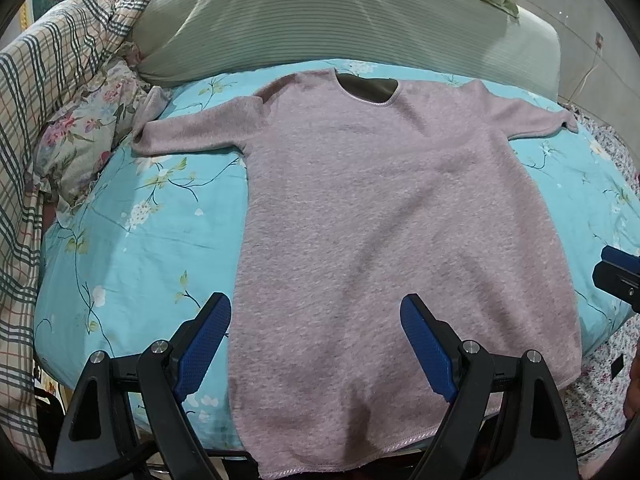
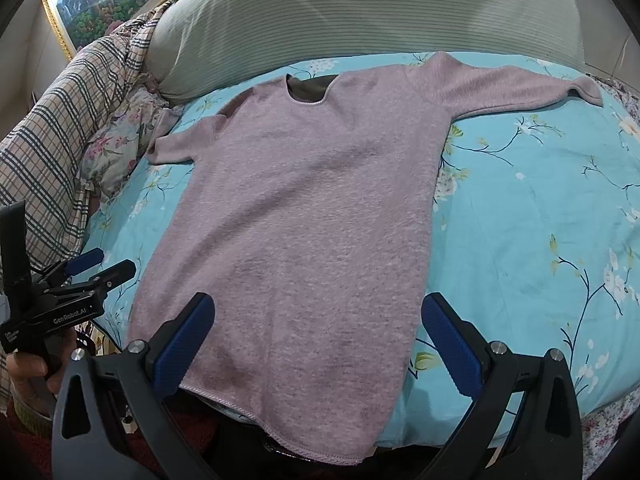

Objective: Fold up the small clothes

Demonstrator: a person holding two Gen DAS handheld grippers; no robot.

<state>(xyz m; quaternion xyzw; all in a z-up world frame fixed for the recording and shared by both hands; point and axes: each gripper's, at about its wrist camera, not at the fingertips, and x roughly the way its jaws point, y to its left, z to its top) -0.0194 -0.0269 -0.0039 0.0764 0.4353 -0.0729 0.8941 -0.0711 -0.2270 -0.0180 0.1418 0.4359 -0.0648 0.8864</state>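
A small mauve fleece top (image 1: 372, 216) lies flat on a turquoise floral cushion (image 1: 132, 256), neck away from me, both sleeves spread sideways, hem hanging over the near edge. It also shows in the right wrist view (image 2: 296, 216). My left gripper (image 1: 316, 312) is open and empty, above the hem's left part. My right gripper (image 2: 318, 312) is open and empty, above the hem's right part. The left gripper also shows in the right wrist view (image 2: 86, 272), and the right gripper shows at the edge of the left wrist view (image 1: 620, 276).
A green ribbed pillow (image 1: 320, 20) lies behind the cushion. A plaid blanket (image 1: 44, 88) and a floral pillow (image 1: 88, 140) are piled at the left. Floral bedding (image 1: 600, 384) lies at the right. A framed picture (image 2: 92, 0) hangs at the back left.
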